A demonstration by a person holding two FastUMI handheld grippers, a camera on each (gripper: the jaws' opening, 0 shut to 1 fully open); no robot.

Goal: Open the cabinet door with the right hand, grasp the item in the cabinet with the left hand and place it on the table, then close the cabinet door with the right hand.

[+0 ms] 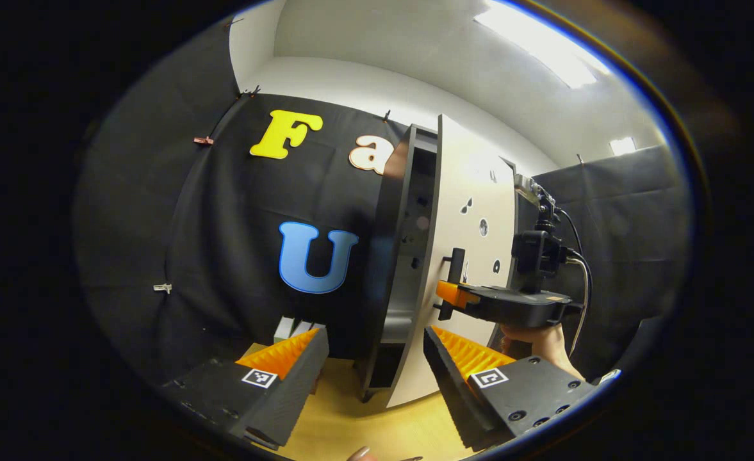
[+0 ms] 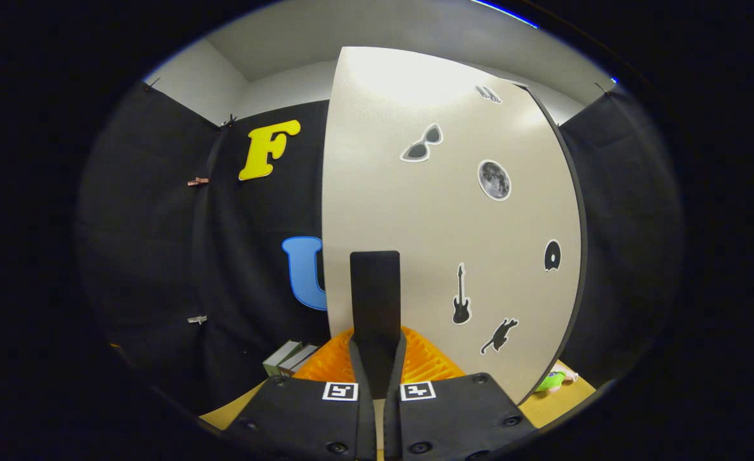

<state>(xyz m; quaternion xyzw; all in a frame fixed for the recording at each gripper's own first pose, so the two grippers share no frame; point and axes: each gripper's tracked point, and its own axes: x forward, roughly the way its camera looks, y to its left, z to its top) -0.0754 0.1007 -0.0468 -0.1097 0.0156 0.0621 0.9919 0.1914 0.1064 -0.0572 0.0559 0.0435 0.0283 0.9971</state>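
Right gripper (image 2: 377, 358) clamped on door handle (image 2: 375, 301).

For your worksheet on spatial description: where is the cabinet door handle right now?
In the right gripper view the dark handle stands upright at the door's lower left, clamped between the right tongs, left of the guitar sticker.

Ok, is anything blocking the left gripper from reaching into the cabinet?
Yes: the door is only ajar, right gripper on its handle, leaving a narrow gap before the left gripper. The item inside isn't discernible.
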